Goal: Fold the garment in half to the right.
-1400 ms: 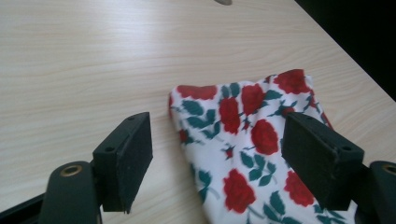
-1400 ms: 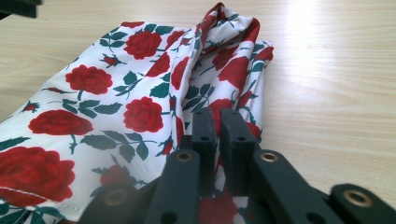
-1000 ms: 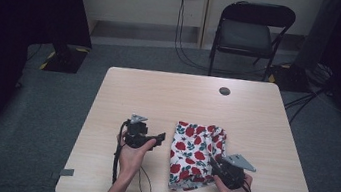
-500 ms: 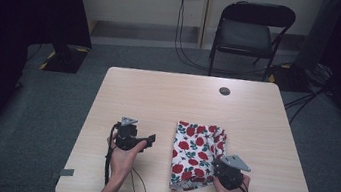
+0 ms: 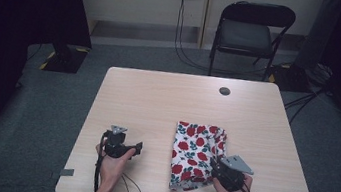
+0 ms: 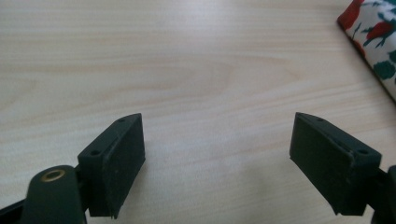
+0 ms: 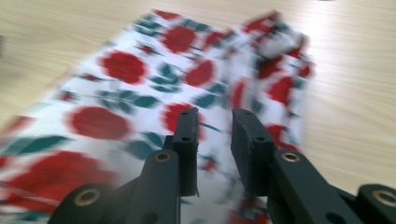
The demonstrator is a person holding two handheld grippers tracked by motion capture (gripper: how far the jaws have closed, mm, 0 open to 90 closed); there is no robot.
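Note:
A white cloth with red roses lies folded on the right half of the wooden table. My right gripper hovers over the cloth's near right part. In the right gripper view, my right gripper shows a narrow gap between its jaws, which have just been opening, and the blurred cloth lies beneath them, not pinched. My left gripper rests low over bare wood to the left of the cloth. In the left gripper view, my left gripper is wide open and empty, with the cloth's edge at the top right.
A small dark round disc sits near the table's far edge. A black folding chair stands behind the table. Tape marks sit at the near corners. Cables trail from both grippers toward the front edge.
My left hand has moved left and toward the front edge, away from the cloth. The right gripper has drawn back slightly over the cloth's near part.

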